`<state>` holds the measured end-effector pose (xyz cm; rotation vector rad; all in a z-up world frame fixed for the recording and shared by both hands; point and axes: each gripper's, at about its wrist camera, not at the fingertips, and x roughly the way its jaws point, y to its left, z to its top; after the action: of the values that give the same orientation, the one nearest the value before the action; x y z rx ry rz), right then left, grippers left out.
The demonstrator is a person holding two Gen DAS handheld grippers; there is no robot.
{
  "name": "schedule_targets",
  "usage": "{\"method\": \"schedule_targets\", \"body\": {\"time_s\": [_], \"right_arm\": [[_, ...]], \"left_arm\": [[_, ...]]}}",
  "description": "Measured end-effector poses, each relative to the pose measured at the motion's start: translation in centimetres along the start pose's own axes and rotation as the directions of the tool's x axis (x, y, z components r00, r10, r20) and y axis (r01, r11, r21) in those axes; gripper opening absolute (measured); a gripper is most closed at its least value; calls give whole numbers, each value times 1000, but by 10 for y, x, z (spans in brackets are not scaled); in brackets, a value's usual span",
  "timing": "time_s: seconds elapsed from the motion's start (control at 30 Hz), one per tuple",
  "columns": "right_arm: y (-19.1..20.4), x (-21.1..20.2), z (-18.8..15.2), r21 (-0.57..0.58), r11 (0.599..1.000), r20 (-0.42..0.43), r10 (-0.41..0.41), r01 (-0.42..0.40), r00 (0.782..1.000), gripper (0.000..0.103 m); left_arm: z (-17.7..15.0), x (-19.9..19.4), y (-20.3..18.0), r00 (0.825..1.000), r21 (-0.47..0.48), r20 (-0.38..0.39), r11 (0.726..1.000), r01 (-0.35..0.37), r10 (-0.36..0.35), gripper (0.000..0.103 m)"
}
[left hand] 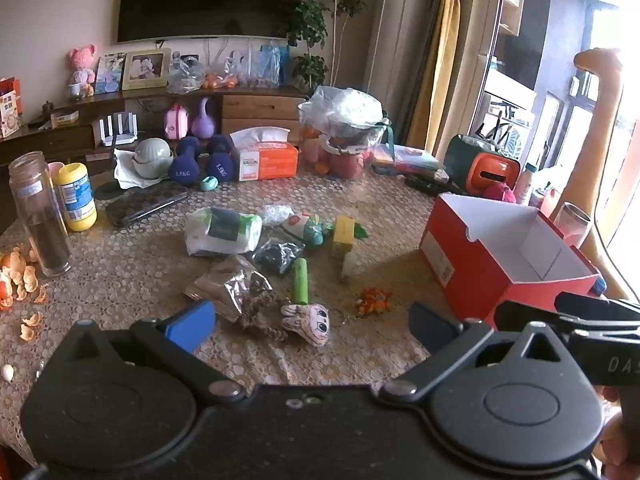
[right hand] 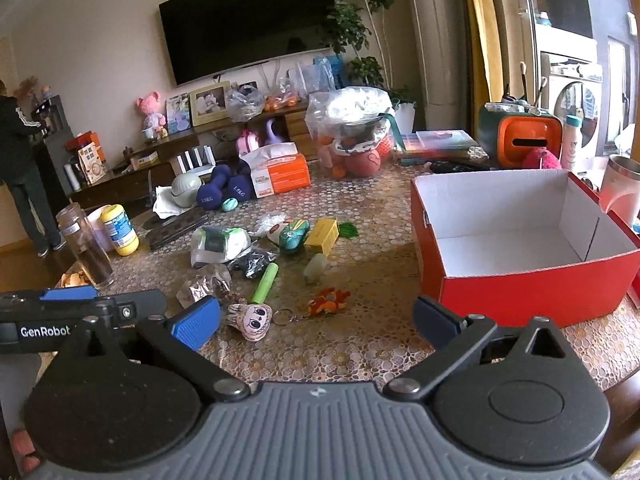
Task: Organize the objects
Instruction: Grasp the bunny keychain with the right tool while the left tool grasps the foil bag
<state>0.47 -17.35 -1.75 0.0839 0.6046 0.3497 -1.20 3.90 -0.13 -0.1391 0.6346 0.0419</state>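
Hovering above a cluttered round desk (left hand: 120, 280) covered in a honeycomb-patterned cloth, two hand-held claws point downward at a slant. Both are spread wide, and neither holds anything.

The left claw (left hand: 312, 320) has blue pads. Just ahead of it, between its fingers, lies a small plush keychain doll (left hand: 310, 322) with big drawn eyes and cream-coloured hair. Beyond the doll lies a light green tube (left hand: 301, 280), and to the right of that a small orange toy figure (left hand: 374, 300). Ahead and to the left sits a crumpled silver foil pouch (left hand: 232, 286). Farther ahead lie a white and green plastic packet (left hand: 222, 232), a dark item in clear wrapping (left hand: 280, 256), a teal painted trinket (left hand: 314, 232) and a yellow box (left hand: 343, 234).

An open red cardboard box (left hand: 504, 264) with a white inside stands ahead and to the right of the left claw. From the right wrist view it is empty.

The right claw (right hand: 316, 322) sits near that red box (right hand: 520, 292), which is ahead and to its right. The doll (right hand: 252, 322) lies just ahead of its left finger, touching a metal key ring (right hand: 284, 315), with the orange figure (right hand: 328, 302) just beyond.

Far to the left stand a tall glass jar (left hand: 38, 216) and a yellow bottle (left hand: 76, 196), with orange peel (left hand: 18, 276) beside them.
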Motion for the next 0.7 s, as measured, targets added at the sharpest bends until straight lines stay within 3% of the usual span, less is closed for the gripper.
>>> {"method": "schedule_targets", "body": {"time_s": [0.47,0.7], "right_arm": [[13,33,9,-112,991,-45,68,-72,997,103],[36,80,10,-259,959,-76,98,-115,992,103]], "left_arm": [[5,23,20,1000,12,-23,1000,4,-4,103],[11,73,49,996,55,-77,997,-47,51,103]]}}
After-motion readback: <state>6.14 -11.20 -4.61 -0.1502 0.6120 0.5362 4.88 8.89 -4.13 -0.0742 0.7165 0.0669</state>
